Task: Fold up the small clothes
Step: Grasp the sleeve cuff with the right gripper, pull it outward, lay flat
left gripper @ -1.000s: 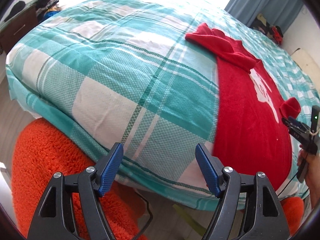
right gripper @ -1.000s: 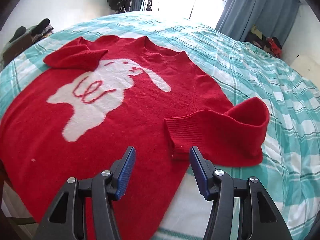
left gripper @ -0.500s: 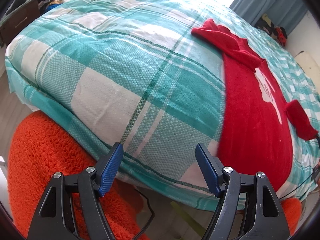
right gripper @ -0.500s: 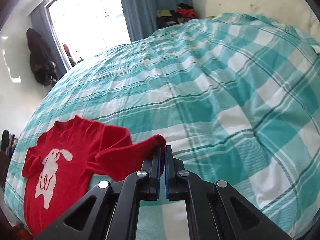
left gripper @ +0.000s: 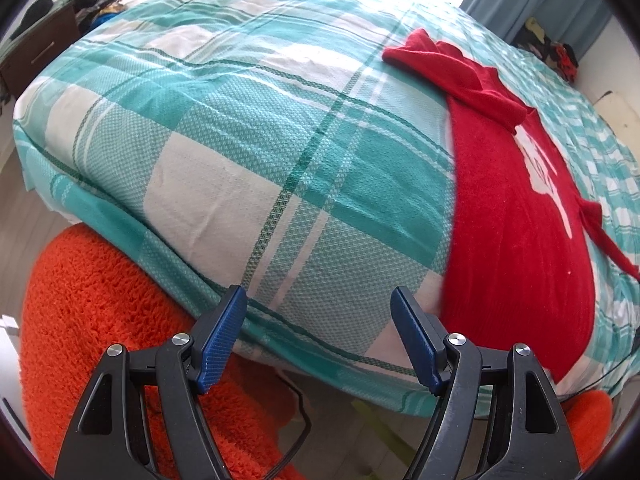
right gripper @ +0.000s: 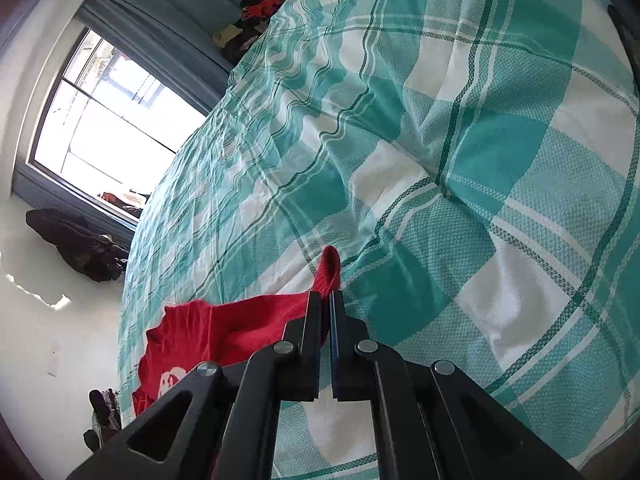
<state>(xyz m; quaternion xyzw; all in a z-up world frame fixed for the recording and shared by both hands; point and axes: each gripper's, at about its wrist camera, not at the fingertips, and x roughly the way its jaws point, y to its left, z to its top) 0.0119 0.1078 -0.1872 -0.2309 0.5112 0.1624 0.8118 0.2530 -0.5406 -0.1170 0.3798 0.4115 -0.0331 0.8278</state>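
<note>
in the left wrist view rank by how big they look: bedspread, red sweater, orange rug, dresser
1. bedspread
2. orange rug, though it is nearest the camera, so that may flatter it
3. red sweater
4. dresser, far and partly cut off

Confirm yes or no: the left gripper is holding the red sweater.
No. The left gripper hangs open over the bed's edge, its fingers clear of the red sweater.

Found no readable text, label, brand or number anywhere, only a wordless white figure on the chest of the red sweater (left gripper: pixel 516 216) spread at the right on the checked bedcover (left gripper: pixel 248 128).
</note>
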